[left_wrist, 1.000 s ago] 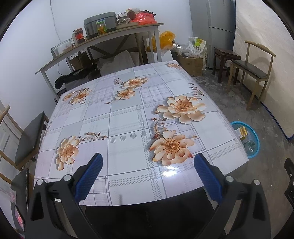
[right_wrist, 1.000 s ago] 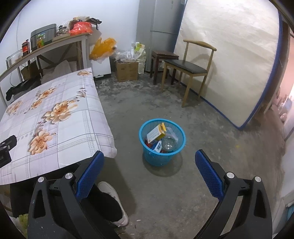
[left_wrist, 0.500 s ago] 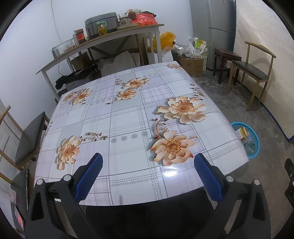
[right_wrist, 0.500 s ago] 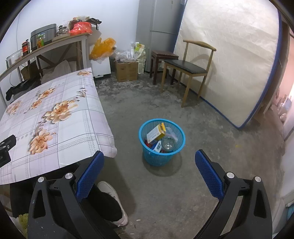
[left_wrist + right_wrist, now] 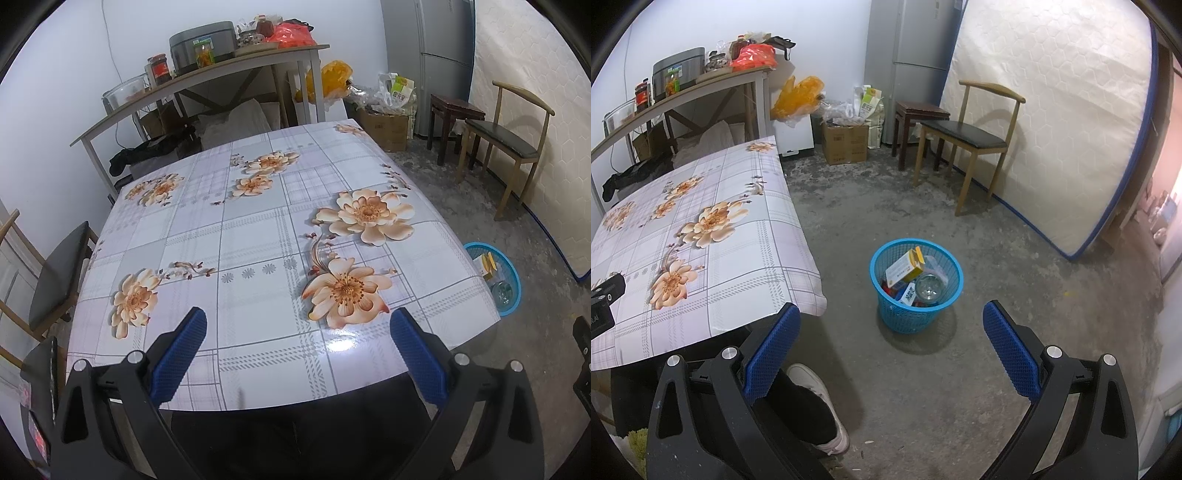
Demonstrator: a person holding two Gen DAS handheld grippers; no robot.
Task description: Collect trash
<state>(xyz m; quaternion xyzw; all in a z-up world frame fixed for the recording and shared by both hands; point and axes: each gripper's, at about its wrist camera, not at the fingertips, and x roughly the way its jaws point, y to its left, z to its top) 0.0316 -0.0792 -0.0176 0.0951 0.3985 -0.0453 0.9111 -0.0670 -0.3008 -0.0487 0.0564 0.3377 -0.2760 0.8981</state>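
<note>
A blue mesh trash basket (image 5: 886,314) stands on the concrete floor right of the table; it holds a yellow-white carton (image 5: 904,268), a clear bottle (image 5: 928,287) and other packaging. It also shows in the left wrist view (image 5: 511,266). My right gripper (image 5: 891,325) is open and empty, held above the floor in front of the basket. My left gripper (image 5: 297,326) is open and empty over the near edge of the flower-patterned table (image 5: 258,236), which carries no loose items.
A wooden chair (image 5: 975,133) and dark stool (image 5: 916,110) stand by a leaning mattress (image 5: 1052,122). A shelf table (image 5: 207,74) with jars and a cooker is behind. Another chair (image 5: 55,273) is left of the table. My shoe (image 5: 820,398) is below.
Both views barely shift; the left gripper drifted slightly. Both grippers stay open and empty.
</note>
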